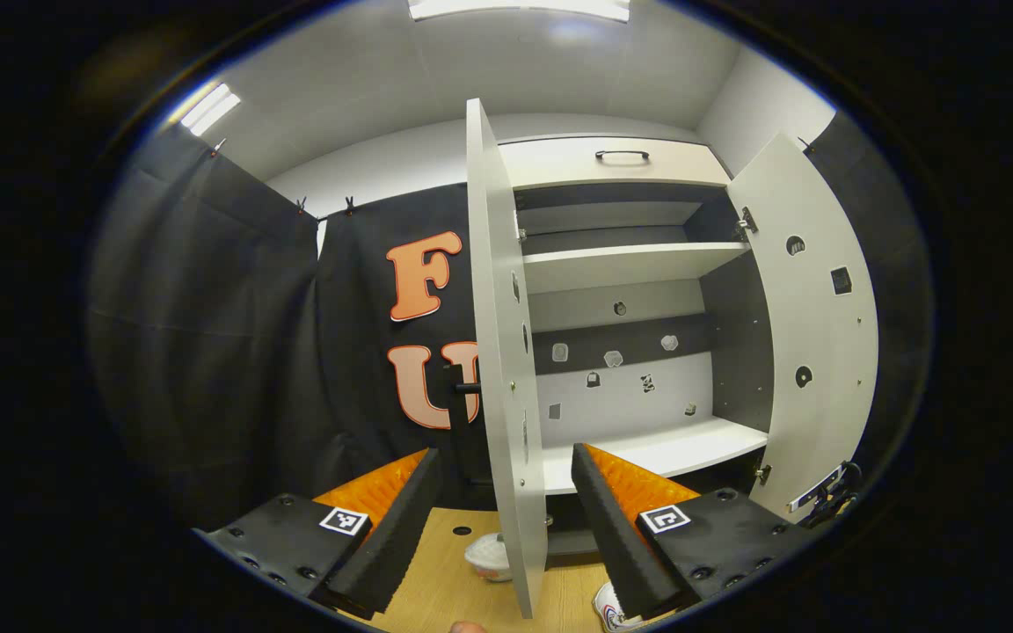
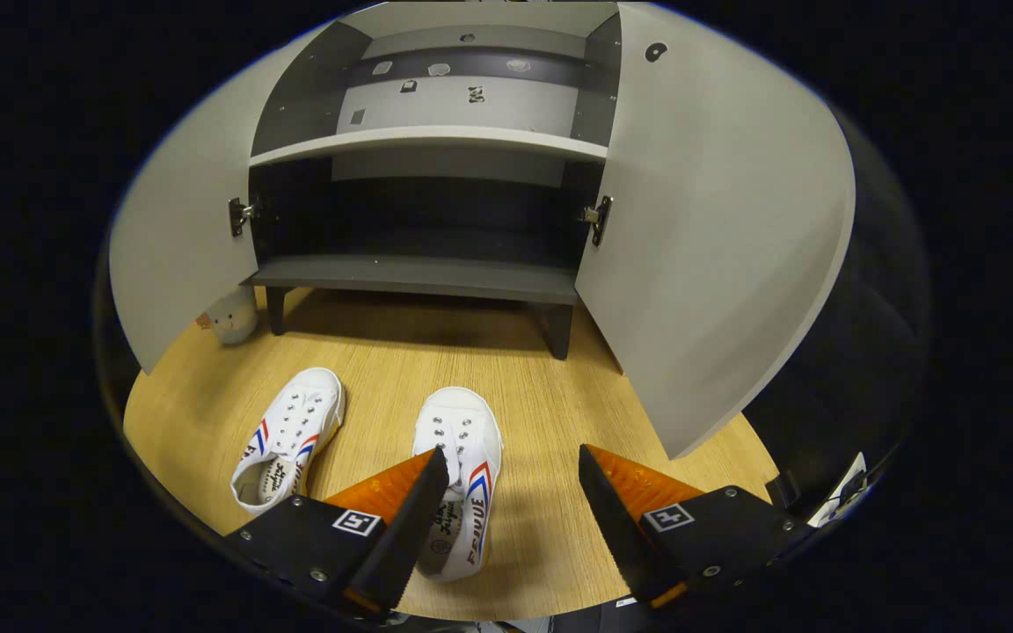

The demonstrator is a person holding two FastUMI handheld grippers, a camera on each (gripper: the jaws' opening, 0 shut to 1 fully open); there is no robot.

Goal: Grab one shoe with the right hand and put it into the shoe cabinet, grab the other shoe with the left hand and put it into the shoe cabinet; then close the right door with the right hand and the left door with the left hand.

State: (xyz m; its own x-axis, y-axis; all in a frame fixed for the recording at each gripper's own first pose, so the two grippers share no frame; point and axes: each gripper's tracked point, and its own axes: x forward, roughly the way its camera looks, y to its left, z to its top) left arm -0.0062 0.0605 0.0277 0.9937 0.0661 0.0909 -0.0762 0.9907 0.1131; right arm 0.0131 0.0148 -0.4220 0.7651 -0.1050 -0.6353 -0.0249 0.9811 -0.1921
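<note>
The right hand-held gripper (image 2: 506,479) hangs with its fingers spread wide and nothing between them, above a wood-grain floor (image 2: 559,387). Its left finger overlaps the right white canvas sneaker (image 2: 462,440), which bears red and blue side stripes and dark lettering too skewed to read surely. The left white canvas sneaker (image 2: 291,431) lies just beside it, toes toward the grey two-door shoe cabinet (image 2: 423,277), both doors swung open. The left hand-held gripper (image 1: 502,470) is likewise spread, empty, straddling the edge of the cabinet's open left door (image 1: 498,352). Small stickers (image 1: 614,358) dot the cabinet's back panel; none are legible.
</note>
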